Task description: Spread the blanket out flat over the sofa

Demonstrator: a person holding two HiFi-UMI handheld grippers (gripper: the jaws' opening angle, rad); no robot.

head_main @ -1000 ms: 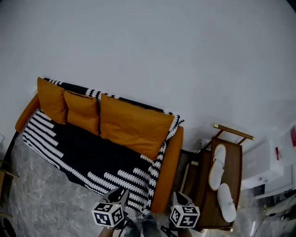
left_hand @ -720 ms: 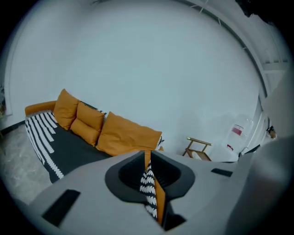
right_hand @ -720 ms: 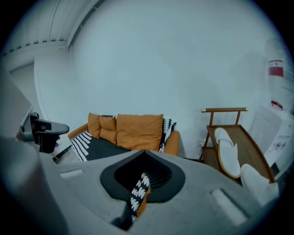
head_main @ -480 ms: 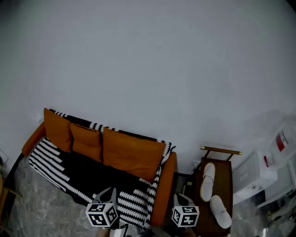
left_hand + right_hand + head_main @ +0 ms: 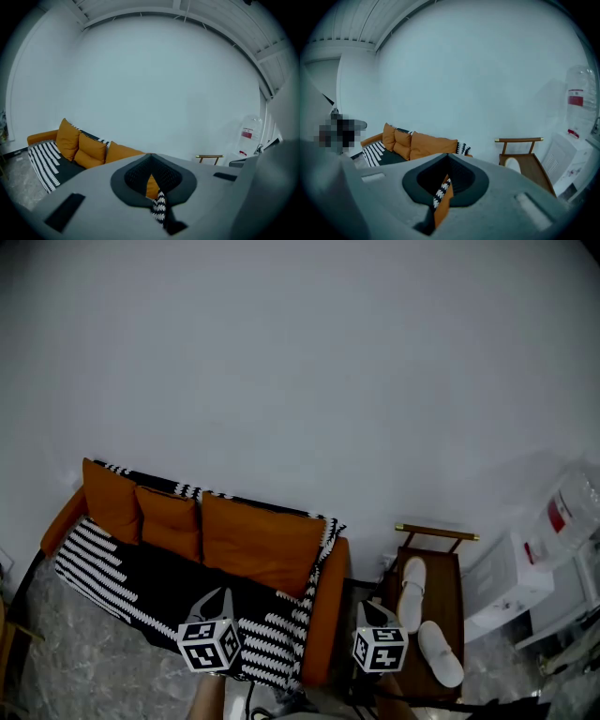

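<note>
The black blanket with white zigzag stripes (image 5: 169, 587) lies spread over the seat, back and near arm of the orange sofa (image 5: 323, 610). Three orange cushions (image 5: 258, 540) lean against the back, on top of it. My left gripper (image 5: 217, 601) hovers in front of the seat's near end. Its jaws have just been closing and are now shut with nothing between them. The left gripper view shows the left gripper (image 5: 151, 164) with only sofa visible through the slit. My right gripper (image 5: 368, 610) hangs beside the sofa arm. The right gripper (image 5: 446, 164) also looks shut and empty.
A wooden side trolley (image 5: 448, 563) with a pair of white slippers (image 5: 412, 587) stands right of the sofa. A white cabinet (image 5: 511, 582) and a water dispenser bottle (image 5: 562, 512) are further right. A plain white wall rises behind, above a marbled grey floor (image 5: 75, 652).
Both grippers have risen, away from the blanket's near corner at the sofa front. The view has lifted, so the sofa looks smaller and more wall shows.
</note>
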